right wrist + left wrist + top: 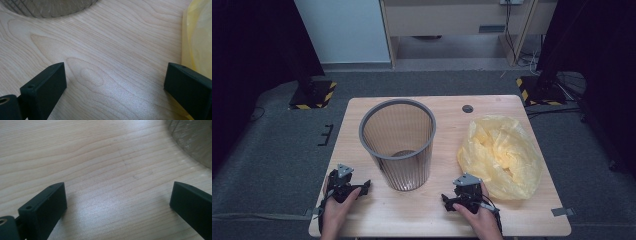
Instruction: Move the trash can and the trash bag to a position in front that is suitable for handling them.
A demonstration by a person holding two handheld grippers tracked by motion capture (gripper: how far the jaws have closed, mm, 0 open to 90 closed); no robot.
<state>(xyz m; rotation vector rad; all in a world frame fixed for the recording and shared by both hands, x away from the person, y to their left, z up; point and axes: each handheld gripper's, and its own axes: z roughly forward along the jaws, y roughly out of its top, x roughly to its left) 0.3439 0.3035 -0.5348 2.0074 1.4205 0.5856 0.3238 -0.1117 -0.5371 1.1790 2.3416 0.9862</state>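
A grey mesh wastebasket (398,142) stands upright in the middle of the wooden table (362,210). To its right lies a crumpled yellow plastic bag (501,156). My left gripper (343,186) rests near the table's front left, left of the basket, and its jaws stand wide apart over bare wood (117,195), with the basket's base (195,142) at upper right. My right gripper (462,196) sits at the front, right of the basket, open with nothing between its jaws (115,80). The bag's edge (197,37) lies just beside its right jaw, and the basket's base (50,7) shows at upper left.
A small dark round hole (467,108) sits in the table's far side. Grey tape (562,211) marks the front right edge. Beyond the table are grey floor, black stands with yellow-striped bases (314,94), and a wooden desk (452,20).
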